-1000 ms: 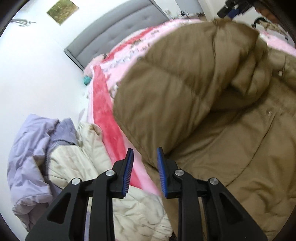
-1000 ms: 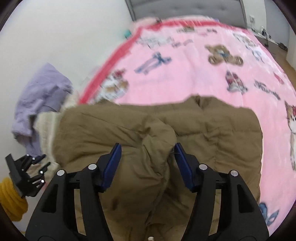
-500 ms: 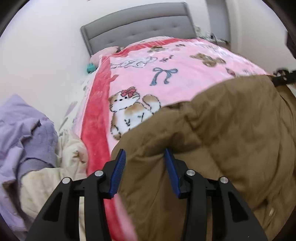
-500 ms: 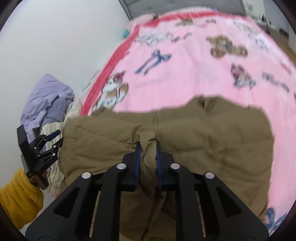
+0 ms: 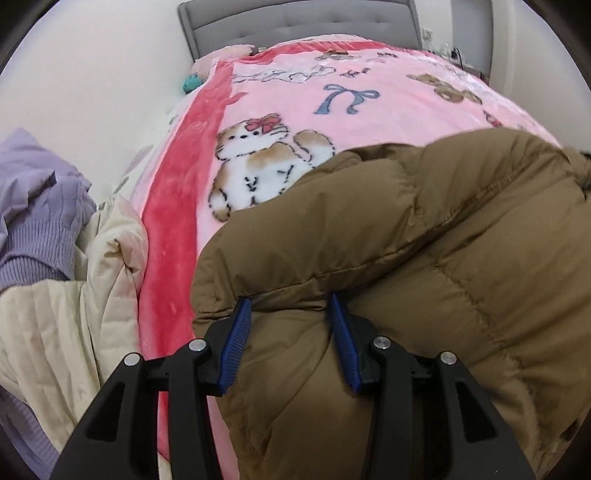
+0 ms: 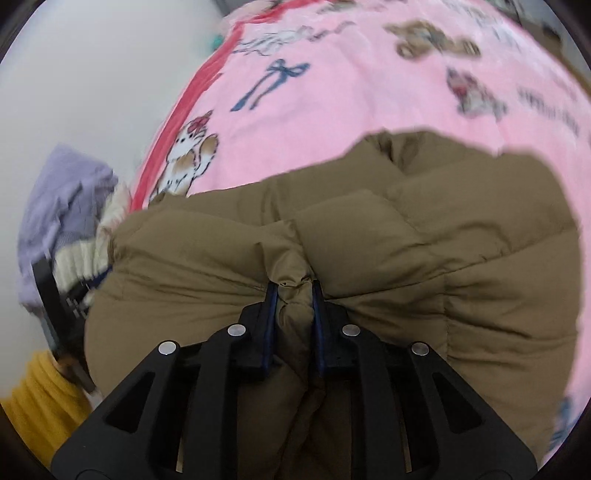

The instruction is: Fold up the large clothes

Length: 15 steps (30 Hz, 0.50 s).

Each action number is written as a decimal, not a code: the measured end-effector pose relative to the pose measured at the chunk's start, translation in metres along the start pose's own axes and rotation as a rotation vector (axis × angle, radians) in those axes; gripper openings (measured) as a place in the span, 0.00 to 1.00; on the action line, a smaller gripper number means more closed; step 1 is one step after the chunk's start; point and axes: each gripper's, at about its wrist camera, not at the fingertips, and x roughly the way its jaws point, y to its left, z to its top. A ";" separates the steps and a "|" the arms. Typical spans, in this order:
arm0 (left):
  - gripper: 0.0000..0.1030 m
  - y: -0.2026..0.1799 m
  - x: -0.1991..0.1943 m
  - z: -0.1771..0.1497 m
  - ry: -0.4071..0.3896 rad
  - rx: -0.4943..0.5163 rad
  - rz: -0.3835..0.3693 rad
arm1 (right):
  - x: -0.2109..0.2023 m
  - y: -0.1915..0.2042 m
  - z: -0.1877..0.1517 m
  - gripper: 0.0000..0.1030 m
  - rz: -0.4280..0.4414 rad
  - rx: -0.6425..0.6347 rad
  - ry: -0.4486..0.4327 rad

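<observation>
A puffy brown jacket [image 5: 424, 240] lies on the pink cartoon blanket [image 5: 369, 122] of a bed. My left gripper [image 5: 290, 300] stands open, pushed down at the jacket's left edge, with a bulge of padded fabric between its blue pads. In the right wrist view the jacket [image 6: 406, 229] fills the lower half. My right gripper [image 6: 293, 285] pinches a narrow fold of it between its pads, and its jaws are opening slightly. The left gripper [image 6: 55, 295] shows at the left edge, held by an arm in a yellow sleeve [image 6: 37, 398].
A cream quilted garment [image 5: 74, 314] and a lilac garment [image 5: 33, 206] are heaped left of the bed against the white wall. A grey padded headboard [image 5: 295, 22] stands at the far end. The blanket [image 6: 332, 92] beyond the jacket lies bare.
My right gripper has shut on a fold of the jacket and sunk. My left gripper has swung across and down onto the jacket's left edge, with its jaws wider than a second ago.
</observation>
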 end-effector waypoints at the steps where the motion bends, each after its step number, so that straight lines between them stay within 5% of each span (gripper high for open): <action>1: 0.43 -0.003 0.001 0.000 0.002 0.015 0.009 | 0.002 -0.004 -0.001 0.14 0.012 0.020 0.003; 8: 0.43 -0.009 0.006 -0.004 0.004 0.001 0.043 | -0.010 0.014 0.001 0.23 -0.025 -0.015 -0.004; 10: 0.49 -0.009 -0.006 -0.001 0.007 0.011 0.065 | -0.031 0.026 0.001 0.30 -0.035 -0.052 -0.057; 12: 0.61 -0.010 -0.021 0.000 0.020 0.023 0.134 | -0.058 0.042 -0.006 0.44 -0.132 -0.137 -0.165; 15: 0.61 -0.013 -0.042 0.001 0.038 0.005 0.110 | -0.082 0.061 -0.021 0.48 -0.163 -0.249 -0.273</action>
